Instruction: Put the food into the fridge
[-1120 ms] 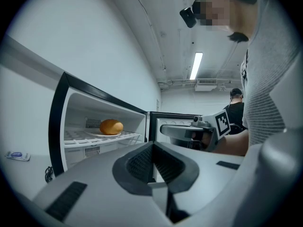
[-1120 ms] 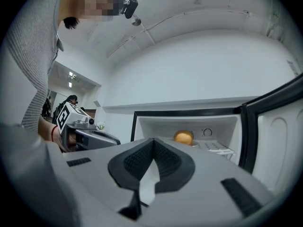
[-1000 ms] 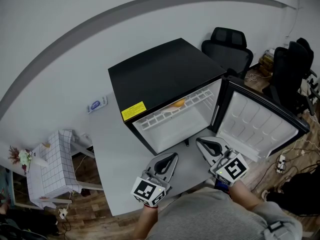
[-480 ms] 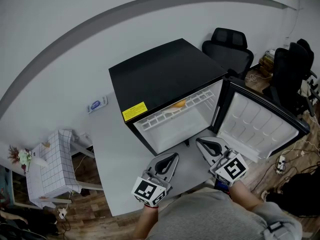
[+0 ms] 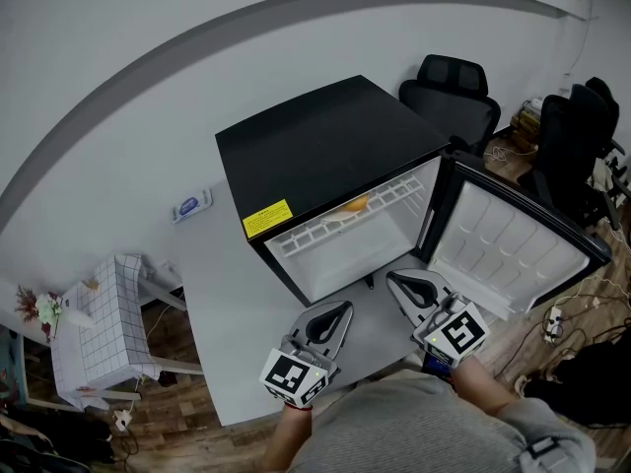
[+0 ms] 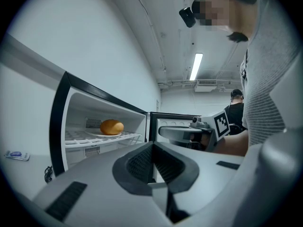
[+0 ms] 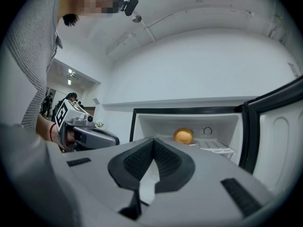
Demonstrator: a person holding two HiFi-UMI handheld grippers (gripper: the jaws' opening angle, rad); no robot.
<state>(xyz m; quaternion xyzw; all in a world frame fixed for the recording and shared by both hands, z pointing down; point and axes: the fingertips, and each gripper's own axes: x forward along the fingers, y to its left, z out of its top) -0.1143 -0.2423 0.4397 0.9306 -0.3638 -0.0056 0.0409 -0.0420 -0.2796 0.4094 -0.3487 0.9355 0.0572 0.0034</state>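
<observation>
A black mini fridge (image 5: pixel 315 146) stands on the grey table (image 5: pixel 227 294) with its door (image 5: pixel 508 239) swung open to the right. On its upper wire shelf a golden bread roll (image 5: pixel 349 204) (image 6: pixel 111 126) (image 7: pixel 183 136) lies on a white plate (image 6: pixel 102 134). Both grippers hover in front of the open fridge, outside it. My left gripper (image 5: pixel 344 309) (image 6: pixel 152 144) is shut with nothing in it. My right gripper (image 5: pixel 393 280) (image 7: pixel 153 141) is shut and empty too, close to the door's lower edge.
Black office chairs (image 5: pixel 449 92) stand behind and to the right of the fridge. A small blue-and-white packet (image 5: pixel 189 206) lies at the table's far left. A small checked side table (image 5: pixel 104 318) stands on the floor at left. Cables and a power strip (image 5: pixel 554 315) lie on the floor at right.
</observation>
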